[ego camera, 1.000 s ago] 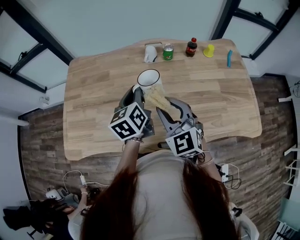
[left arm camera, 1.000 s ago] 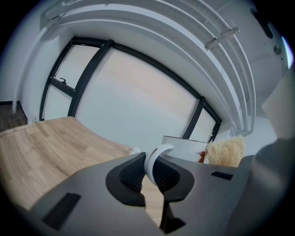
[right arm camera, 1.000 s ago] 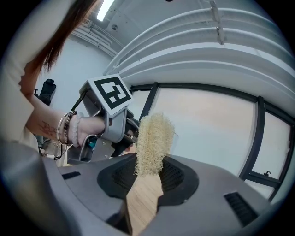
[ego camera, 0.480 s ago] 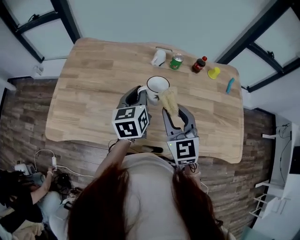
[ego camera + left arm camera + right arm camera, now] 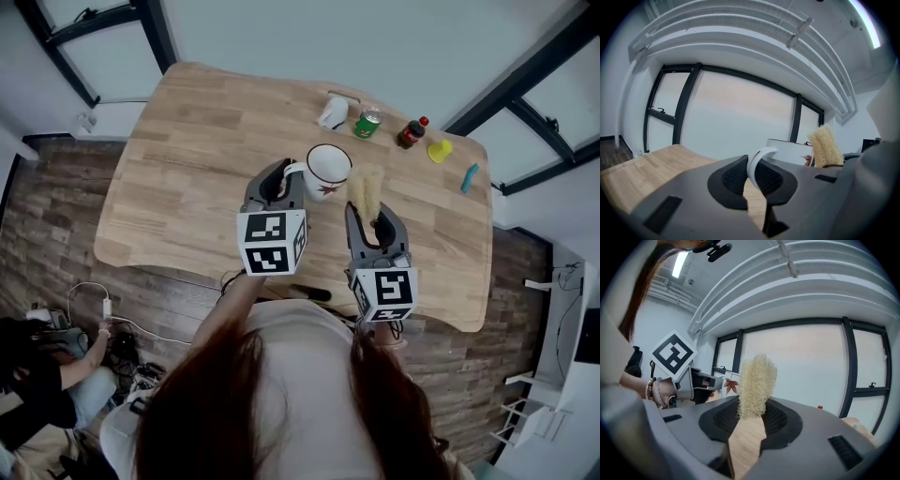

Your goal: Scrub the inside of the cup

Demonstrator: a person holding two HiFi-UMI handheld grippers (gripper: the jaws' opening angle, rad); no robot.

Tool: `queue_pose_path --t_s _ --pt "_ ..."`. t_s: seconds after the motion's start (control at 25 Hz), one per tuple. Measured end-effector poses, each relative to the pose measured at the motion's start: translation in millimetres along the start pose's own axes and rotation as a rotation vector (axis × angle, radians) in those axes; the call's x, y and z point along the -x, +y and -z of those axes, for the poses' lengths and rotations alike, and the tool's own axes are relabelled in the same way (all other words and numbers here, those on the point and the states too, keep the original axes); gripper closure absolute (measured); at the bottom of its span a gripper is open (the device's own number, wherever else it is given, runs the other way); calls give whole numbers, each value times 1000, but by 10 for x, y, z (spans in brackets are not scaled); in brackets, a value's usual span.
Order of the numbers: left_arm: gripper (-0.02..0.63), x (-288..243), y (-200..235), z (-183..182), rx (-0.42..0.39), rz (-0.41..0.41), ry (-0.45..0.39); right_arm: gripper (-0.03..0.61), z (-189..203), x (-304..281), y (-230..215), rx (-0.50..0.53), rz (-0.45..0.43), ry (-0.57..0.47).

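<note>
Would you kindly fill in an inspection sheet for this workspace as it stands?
Surface: wooden table, light planks.
Job's things: white cup; loofah scrubber outside it, beside the rim.
Clutter: white object, green can, dark bottle, yellow object and blue object along the far edge.
Grippers: left gripper shut on the cup's handle; right gripper shut on the loofah scrubber.
Cables: white cable on the floor.
Surroundings: plank floor; person seated lower left.

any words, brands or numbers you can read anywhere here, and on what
No text is legible in any view.
On the can: green label, print too small to read.
On the bottle: red label, too small to read.
On the cup: a red leaf picture, no words.
On the marker cubes: black-and-white square codes, no letters.
</note>
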State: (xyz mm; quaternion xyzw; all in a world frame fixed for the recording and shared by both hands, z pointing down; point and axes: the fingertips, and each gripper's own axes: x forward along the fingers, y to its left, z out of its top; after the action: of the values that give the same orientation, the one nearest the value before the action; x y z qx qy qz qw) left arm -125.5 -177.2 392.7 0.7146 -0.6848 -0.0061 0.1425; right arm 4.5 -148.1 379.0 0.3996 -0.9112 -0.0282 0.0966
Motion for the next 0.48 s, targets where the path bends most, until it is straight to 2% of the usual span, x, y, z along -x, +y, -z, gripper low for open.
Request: queue_pose_path --t_s 0.2,0.48 --pt "584 79 -44 -19 -69 6 -21 445 19 67 -76 -100 59 -13" --pt "584 9 -232 -9 -141 60 -28 445 192 177 -429 -281 169 2"
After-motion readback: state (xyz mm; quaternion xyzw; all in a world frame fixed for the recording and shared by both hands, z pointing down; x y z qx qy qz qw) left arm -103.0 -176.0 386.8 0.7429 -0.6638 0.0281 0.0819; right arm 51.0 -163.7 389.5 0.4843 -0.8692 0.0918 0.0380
